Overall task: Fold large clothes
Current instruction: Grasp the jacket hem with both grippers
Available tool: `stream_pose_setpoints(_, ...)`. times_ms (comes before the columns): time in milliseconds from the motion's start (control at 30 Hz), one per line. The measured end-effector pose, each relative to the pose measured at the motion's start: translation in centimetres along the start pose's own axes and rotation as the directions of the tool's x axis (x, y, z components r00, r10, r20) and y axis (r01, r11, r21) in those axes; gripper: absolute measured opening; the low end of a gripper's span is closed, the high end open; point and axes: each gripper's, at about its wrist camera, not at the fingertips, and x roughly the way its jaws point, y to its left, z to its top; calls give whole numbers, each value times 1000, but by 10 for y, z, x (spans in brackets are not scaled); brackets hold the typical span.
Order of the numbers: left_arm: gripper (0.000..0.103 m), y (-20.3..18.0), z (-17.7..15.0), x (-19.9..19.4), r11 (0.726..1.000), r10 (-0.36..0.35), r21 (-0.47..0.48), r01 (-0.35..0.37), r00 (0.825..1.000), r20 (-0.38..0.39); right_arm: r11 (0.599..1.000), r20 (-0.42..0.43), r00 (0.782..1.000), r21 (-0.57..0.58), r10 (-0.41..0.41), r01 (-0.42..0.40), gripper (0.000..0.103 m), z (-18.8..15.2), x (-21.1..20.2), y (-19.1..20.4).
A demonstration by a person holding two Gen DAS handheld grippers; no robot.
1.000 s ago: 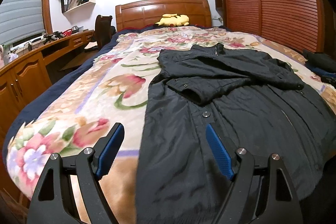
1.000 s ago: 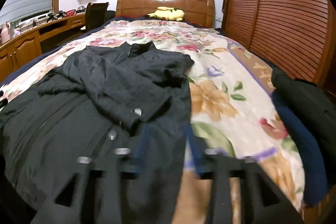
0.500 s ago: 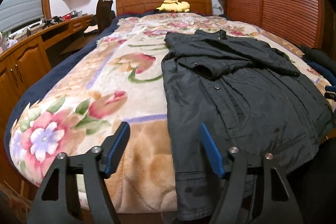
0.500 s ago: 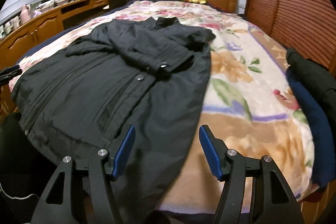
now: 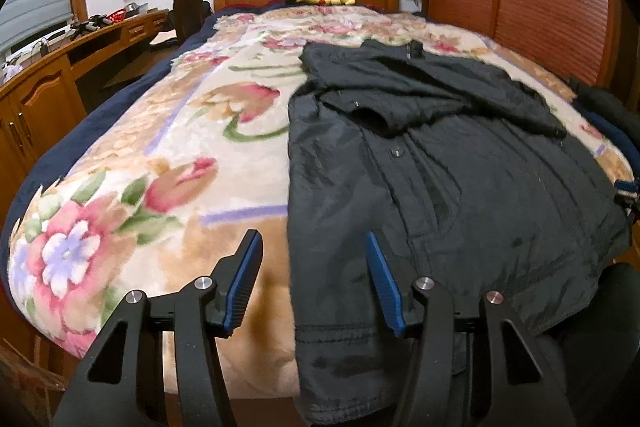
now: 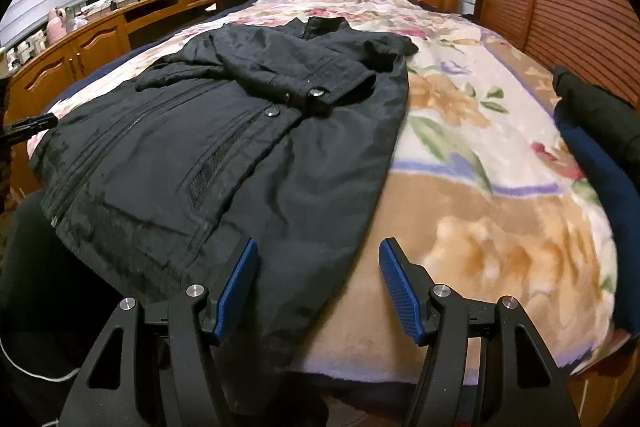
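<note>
Both tongs, left and right, are being held apart, empty, over the jacket hem at the bed foot; folded clothes are being shown fully only rightward.

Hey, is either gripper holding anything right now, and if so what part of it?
Nothing is held. The left gripper and right gripper are both open and empty, hovering by the hem of the black padded jacket on the floral blanket.

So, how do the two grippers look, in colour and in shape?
The left gripper and the right gripper look alike: matte black angular frames with cut-out openings, round silver bolt heads, and two fingers lined with ribbed blue pads. No cables, markings or sleeves show on them.
</note>
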Motion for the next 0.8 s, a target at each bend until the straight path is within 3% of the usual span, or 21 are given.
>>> stream_pose_setpoints(267, 55, 1, -14, 1, 999, -33, 4, 33, 999, -14, 999, 10, 999, 27, 47, -47, 65, -4, 1, 9)
stream_pose_setpoints(400, 55, 4, -20, 0, 998, -57, -11, 57, 998, -8, 1000, -5, 1000, 2, 27, -27, 65, -4, 6, 20)
stream_pose_setpoints(467, 49, 3, -22, 0, 997, -77, -14, 76, 997, -5, 1000, -11, 1000, 0, 29, -29, 65, -2, 10, 23)
stream_pose_setpoints(567, 29, 2, -23, -2, 994, -104, -20, 104, 995, 0, 1000, -19, 1000, -12, 17, -17, 65, 0, 15, 28)
stream_pose_setpoints(633, 15, 1, -22, -4, 995, -101, -17, 101, 995, 4, 1000, -22, 1000, -18, 22, -23, 58, 1, 17, 30)
stream_pose_setpoints(800, 8, -3, -16, -14, 993, -118, 0, 118, 993, 27, 999, -5, 1000, -20, 30, -30, 27, 4, 11, 30)
